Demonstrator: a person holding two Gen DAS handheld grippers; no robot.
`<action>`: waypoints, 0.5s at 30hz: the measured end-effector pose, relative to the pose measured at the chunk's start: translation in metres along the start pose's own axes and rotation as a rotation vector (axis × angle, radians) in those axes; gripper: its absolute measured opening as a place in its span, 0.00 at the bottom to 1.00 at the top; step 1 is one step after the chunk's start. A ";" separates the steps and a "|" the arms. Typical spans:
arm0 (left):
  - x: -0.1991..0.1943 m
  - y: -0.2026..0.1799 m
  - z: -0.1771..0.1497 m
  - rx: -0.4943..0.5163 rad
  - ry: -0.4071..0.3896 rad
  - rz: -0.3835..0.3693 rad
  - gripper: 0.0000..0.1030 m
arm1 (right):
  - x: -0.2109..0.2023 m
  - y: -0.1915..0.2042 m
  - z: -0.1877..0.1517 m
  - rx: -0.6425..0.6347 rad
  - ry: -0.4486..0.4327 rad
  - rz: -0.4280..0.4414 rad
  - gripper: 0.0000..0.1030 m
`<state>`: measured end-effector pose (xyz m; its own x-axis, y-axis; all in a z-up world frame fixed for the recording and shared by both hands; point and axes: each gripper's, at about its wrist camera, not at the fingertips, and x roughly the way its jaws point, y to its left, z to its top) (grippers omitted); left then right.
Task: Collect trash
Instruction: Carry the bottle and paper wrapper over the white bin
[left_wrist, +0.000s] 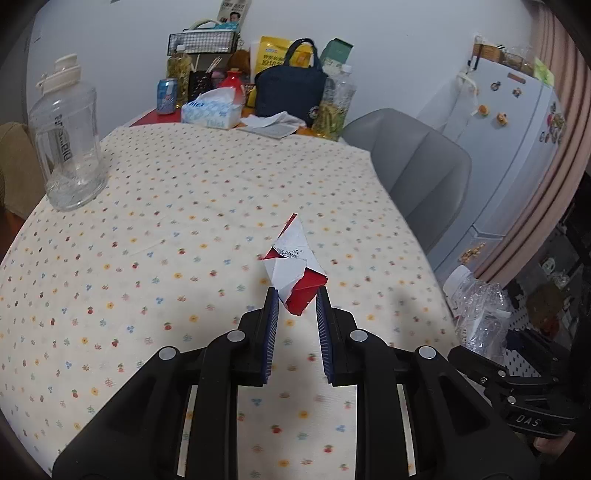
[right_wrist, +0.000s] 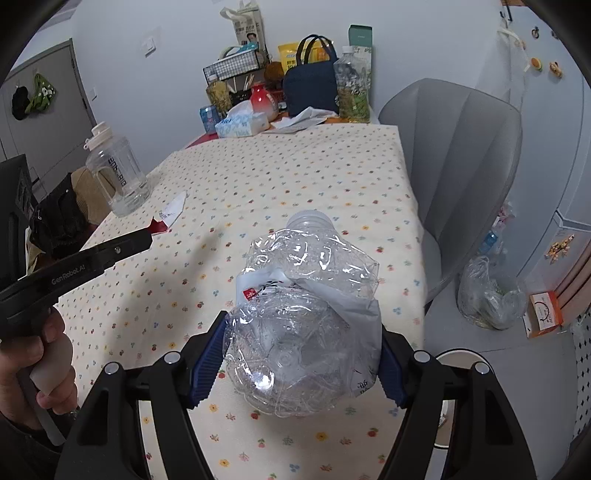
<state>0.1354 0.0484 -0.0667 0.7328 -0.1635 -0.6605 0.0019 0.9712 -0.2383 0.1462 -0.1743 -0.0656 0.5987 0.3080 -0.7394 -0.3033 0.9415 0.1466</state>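
Left gripper (left_wrist: 294, 295) first: its two blue pads stand apart on either side of the near tip of the torn red-and-white carton (left_wrist: 293, 266), and whether they press it yet I cannot tell — the right pad looks to touch the red corner, the left sits just beside the white flap. The carton lies on the dotted tablecloth (left_wrist: 147, 221), dead ahead of the fingers, its long axis running straight away from them toward the far clutter, so the jaws straddle its narrow end. My read: a plain squeeze is all this pickup needs, no turning of the wrist.

Over to the right gripper (right_wrist: 303, 354): clamped on the base of a crushed clear bottle (right_wrist: 306, 302), neck pointing forward, held above the table's right edge. It is occupied, so the carton belongs to the left hand. Beyond, on the floor by the grey chair (right_wrist: 454, 155), a plastic bag (right_wrist: 487, 295) sits, likely the drop spot.
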 end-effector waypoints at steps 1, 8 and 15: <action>-0.002 -0.004 0.001 0.004 -0.004 -0.009 0.20 | -0.003 -0.003 0.000 0.003 -0.005 -0.001 0.68; -0.007 -0.035 0.002 0.049 -0.011 -0.059 0.20 | -0.019 -0.025 -0.002 0.037 -0.036 -0.023 0.68; -0.008 -0.052 -0.001 0.081 -0.002 -0.082 0.20 | -0.021 -0.042 -0.007 0.072 -0.039 -0.046 0.68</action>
<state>0.1290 -0.0013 -0.0499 0.7290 -0.2431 -0.6399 0.1170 0.9653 -0.2335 0.1414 -0.2216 -0.0603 0.6401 0.2677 -0.7202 -0.2213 0.9619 0.1608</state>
